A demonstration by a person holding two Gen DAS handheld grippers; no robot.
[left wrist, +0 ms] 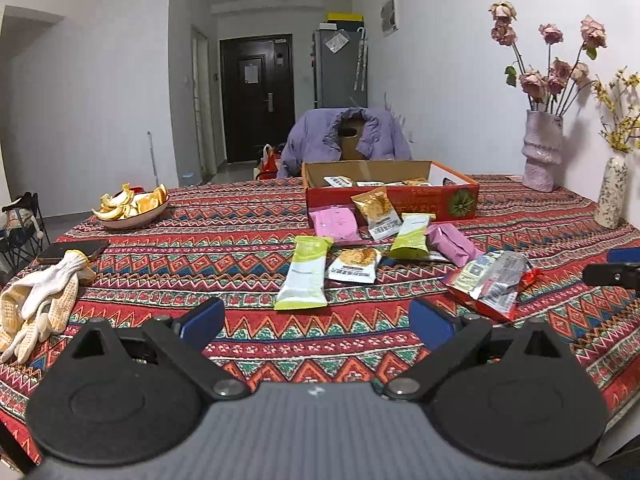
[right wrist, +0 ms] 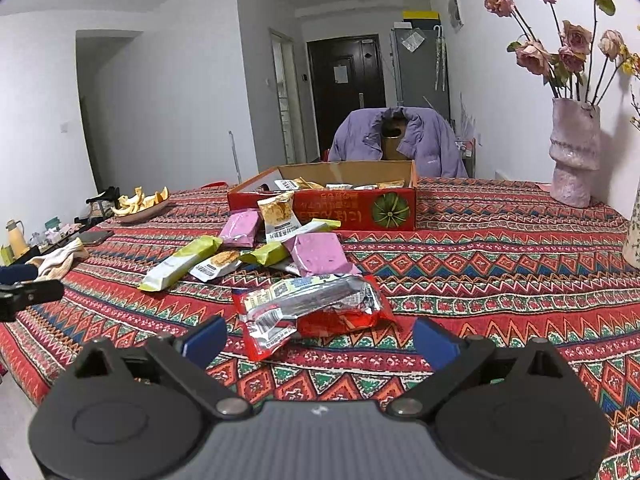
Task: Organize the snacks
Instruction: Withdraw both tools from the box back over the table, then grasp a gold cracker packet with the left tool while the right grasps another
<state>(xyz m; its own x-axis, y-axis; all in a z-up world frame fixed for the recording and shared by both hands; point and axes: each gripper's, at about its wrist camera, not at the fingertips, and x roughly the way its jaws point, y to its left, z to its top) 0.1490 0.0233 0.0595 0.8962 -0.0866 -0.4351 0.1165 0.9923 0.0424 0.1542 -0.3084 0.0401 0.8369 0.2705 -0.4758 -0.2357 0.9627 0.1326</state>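
Several snack packets lie loose on the patterned tablecloth in front of a red cardboard box (left wrist: pixel 460 200) (right wrist: pixel 360 212) that holds more packets. In the left wrist view a green-white packet (left wrist: pixel 304 272) lies just ahead of my open, empty left gripper (left wrist: pixel 316 322), with a gold packet (left wrist: pixel 354 266), pink packets (left wrist: pixel 336 224) and a red-silver packet (left wrist: pixel 490 284) around it. In the right wrist view the red-silver packet (right wrist: pixel 312 308) lies just ahead of my open, empty right gripper (right wrist: pixel 320 338). A pink packet (right wrist: pixel 320 254) and a green packet (right wrist: pixel 182 262) lie beyond it.
A plate of orange peels (left wrist: pixel 132 206) stands at the left, with white gloves (left wrist: pixel 36 308) and a phone (left wrist: pixel 72 250) near the left edge. Two vases (left wrist: pixel 542 150) with dried flowers stand at the right by the wall. A chair with a purple jacket (left wrist: pixel 348 136) is behind the box.
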